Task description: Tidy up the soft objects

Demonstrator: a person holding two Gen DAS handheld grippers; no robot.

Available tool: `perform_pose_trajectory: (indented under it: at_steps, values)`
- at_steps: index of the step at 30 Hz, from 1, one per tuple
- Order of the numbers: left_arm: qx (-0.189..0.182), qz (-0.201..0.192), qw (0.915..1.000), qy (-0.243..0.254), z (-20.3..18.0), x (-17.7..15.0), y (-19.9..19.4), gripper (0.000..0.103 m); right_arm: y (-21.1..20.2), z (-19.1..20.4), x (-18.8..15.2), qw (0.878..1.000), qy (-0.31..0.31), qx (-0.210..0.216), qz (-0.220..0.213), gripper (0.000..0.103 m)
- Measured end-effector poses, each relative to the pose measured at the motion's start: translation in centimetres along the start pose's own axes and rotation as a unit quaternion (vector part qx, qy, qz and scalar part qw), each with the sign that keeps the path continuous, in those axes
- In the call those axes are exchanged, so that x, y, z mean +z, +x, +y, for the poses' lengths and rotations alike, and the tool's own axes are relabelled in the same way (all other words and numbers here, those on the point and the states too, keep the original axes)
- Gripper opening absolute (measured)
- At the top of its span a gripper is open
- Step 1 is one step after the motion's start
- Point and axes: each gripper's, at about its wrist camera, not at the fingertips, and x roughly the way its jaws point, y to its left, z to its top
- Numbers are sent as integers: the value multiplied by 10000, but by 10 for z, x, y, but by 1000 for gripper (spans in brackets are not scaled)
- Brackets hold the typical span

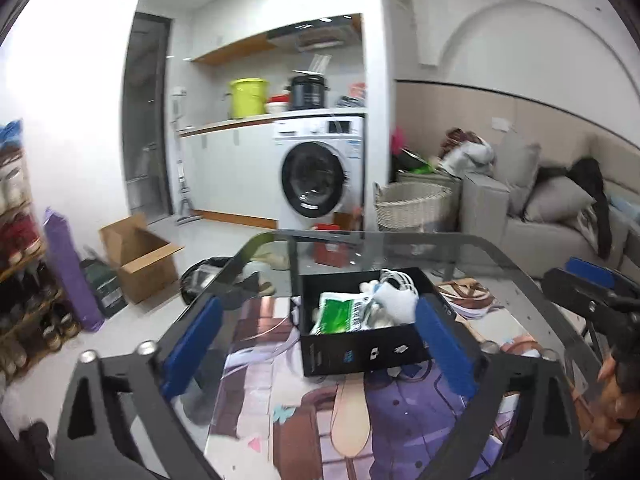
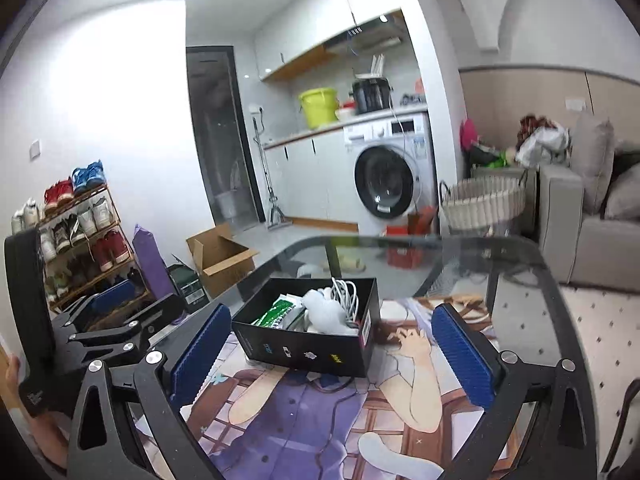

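A box (image 2: 308,340) sits on the table (image 2: 500,264), packet (image 2: 280,312) left of cables (image 2: 346,294) inside.

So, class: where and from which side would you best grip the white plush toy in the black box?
Grip the white plush toy by the rounded body that bulges above the black box, coming straight down through the open top. The box walls block its sides, and the white cable lies right behind it.
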Motion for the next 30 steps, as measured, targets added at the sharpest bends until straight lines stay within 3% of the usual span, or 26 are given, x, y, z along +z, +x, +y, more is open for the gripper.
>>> perform_pose_trajectory:
  at_steps: [6, 9, 16, 30]
  values:
    - [163, -177, 9990, -370, 15, -8, -9, 103, -17, 23, -7, 9979, -547, -61, -327, 102]
    - [104, -346, 9989, -292, 14, -5, -15, 103, -18, 25, -11, 9976, -607, -79, -317, 102]
    - [-54, -532, 9983, -216, 7, -5, -27, 103, -10, 14, -11, 9996, -228, -84, -172, 102]
    - [-14, -344, 9991, -246, 5, -7, -19, 103, -8, 16, -12, 9995, -268, -106, -142, 102]
